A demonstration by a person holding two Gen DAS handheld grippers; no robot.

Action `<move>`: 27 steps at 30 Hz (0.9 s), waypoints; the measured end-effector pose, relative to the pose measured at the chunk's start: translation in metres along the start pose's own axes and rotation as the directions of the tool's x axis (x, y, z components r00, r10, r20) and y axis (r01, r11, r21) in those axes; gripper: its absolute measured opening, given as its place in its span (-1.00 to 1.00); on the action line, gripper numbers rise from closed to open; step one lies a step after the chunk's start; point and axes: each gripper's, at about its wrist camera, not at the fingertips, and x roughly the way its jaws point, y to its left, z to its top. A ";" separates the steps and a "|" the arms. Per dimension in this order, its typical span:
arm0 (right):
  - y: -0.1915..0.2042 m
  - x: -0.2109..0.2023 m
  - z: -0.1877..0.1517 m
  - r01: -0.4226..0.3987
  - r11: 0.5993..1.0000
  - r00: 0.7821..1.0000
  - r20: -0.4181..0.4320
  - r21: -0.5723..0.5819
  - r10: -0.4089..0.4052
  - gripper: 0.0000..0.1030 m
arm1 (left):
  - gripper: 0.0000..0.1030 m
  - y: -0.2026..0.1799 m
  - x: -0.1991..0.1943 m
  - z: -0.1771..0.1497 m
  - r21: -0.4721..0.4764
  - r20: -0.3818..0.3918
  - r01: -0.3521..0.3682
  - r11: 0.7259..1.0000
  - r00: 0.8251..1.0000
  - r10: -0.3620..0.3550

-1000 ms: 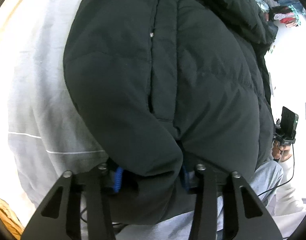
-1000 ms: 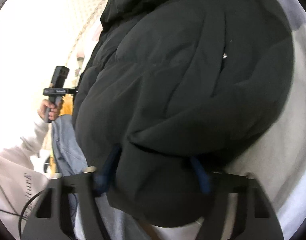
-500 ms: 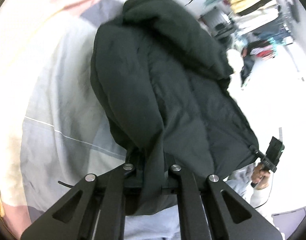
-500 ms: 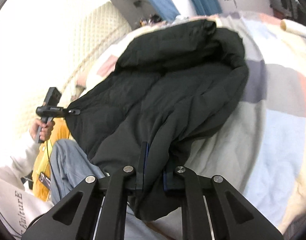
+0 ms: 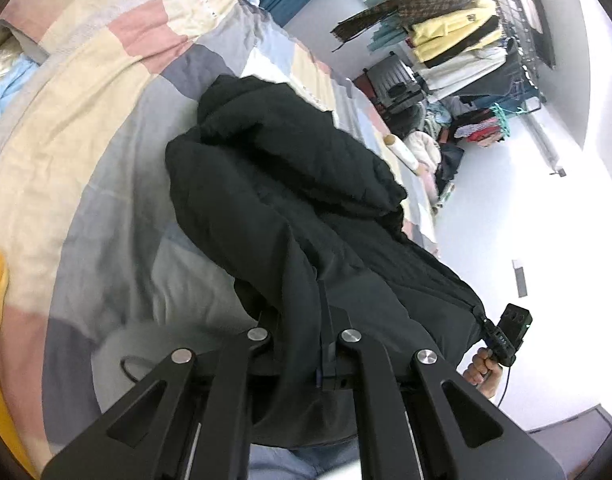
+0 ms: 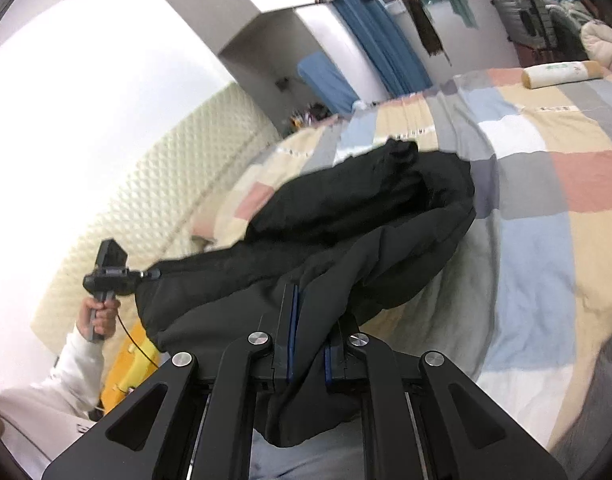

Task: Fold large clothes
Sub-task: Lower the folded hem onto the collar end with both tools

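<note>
While both tools are pinching its near hem, the black padded hooded jacket (image 5: 289, 184) is lying stretched across the pastel patchwork bedspread (image 5: 117, 80), hood end farthest away. The left gripper (image 5: 306, 320) is clenching a fold of the jacket's fabric between its fingers. The right gripper (image 6: 310, 320) is likewise clamping a bunched edge of the jacket (image 6: 346, 232), lifting it off the bedspread (image 6: 546, 208).

Matte black grippers, white sleeve, pale jeans

The left gripper (image 5: 306, 332) has 2 angular black linkage arms per side with triangular cut-outs and 4 silver round screw heads; the right gripper (image 6: 308, 340) matches, with blue pads (image 6: 293, 332) lining its fingers. A thin black cable trails from the handle, above a white sleeve (image 6: 65, 376) (dark lettering, unreadable).
</note>
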 end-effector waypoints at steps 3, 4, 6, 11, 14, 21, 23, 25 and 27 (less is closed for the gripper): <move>0.019 -0.027 -0.016 -0.007 1.000 0.999 0.051 0.015 0.006 -0.85 | -0.88 -0.009 -0.017 -0.021 -0.014 0.008 0.011 1.000 1.000 -0.011; 0.023 -0.031 -0.018 -0.006 1.000 0.998 0.059 0.019 0.005 -0.86 | -0.88 -0.013 -0.018 -0.027 -0.019 0.014 0.014 1.000 1.000 -0.013; 0.031 -0.046 -0.027 -0.014 0.999 0.996 0.085 0.030 0.011 -0.86 | -0.88 -0.020 -0.021 -0.034 -0.031 0.021 0.016 0.999 1.000 -0.016; 0.035 -0.042 -0.028 -0.022 0.999 0.997 0.070 0.023 0.021 -0.85 | -0.88 -0.025 -0.010 -0.022 -0.018 0.025 -0.005 1.000 1.000 0.006; 0.026 -0.027 -0.019 -0.036 0.998 0.998 0.061 0.043 0.033 -0.86 | -0.88 -0.025 -0.002 -0.009 -0.010 0.017 -0.007 1.000 1.000 0.007; 0.012 -0.023 0.025 -0.061 0.995 0.990 0.129 0.075 0.051 -0.85 | -0.86 -0.031 -0.001 0.045 0.007 0.093 0.011 1.000 0.996 -0.012; 0.002 -0.014 0.044 -0.061 0.993 0.989 0.143 0.105 0.046 -0.85 | -0.86 -0.034 0.007 0.065 0.013 0.106 0.003 1.000 0.994 -0.004; -0.013 0.001 0.068 -0.051 0.989 0.988 0.151 0.139 0.029 -0.85 | -0.85 -0.038 0.019 0.087 0.016 0.117 -0.013 1.000 0.993 0.011; -0.031 0.018 0.086 -0.048 0.981 0.988 0.153 0.187 0.019 -0.85 | -0.84 -0.041 0.029 0.105 0.018 0.134 -0.034 0.999 0.991 0.032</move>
